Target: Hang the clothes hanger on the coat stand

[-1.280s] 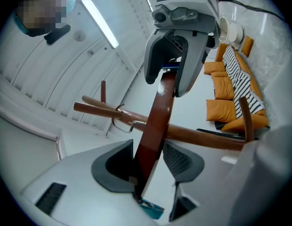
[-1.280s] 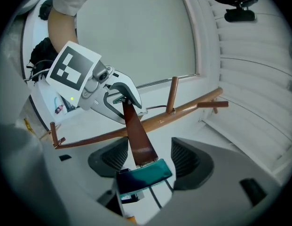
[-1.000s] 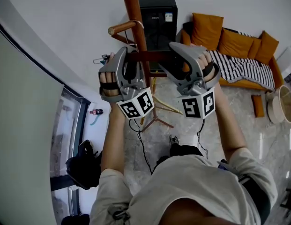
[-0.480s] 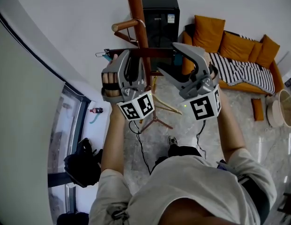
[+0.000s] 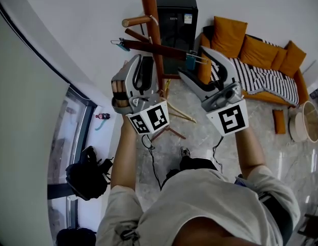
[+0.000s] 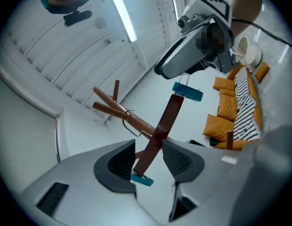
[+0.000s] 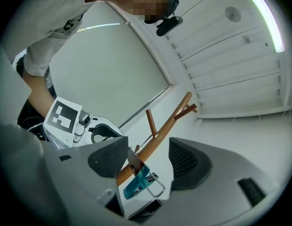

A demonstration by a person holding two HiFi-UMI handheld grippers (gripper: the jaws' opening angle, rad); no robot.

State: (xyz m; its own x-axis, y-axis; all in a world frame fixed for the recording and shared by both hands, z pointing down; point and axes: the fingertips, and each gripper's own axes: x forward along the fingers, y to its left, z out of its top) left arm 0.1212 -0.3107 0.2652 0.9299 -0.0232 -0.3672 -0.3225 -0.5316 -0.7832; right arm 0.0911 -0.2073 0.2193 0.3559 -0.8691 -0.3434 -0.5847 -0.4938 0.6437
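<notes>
Head view shows the left grey two-jaw gripper (image 5: 142,69) raised just under the dark brown wooden clothes hanger with teal clips (image 5: 156,48), which lies slanted across the tall brown wooden coat stand (image 5: 150,14). Left gripper view shows these jaws apart, with the hanger bar passing between them and its thin wire hook (image 6: 128,122) at a peg of the stand. The right grey two-jaw gripper (image 5: 195,65) is at the hanger's right end. Its jaws are apart too, and one teal clip (image 7: 136,182) stands between them without being pressed. An orange sofa (image 5: 253,47) is at the far right.
</notes>
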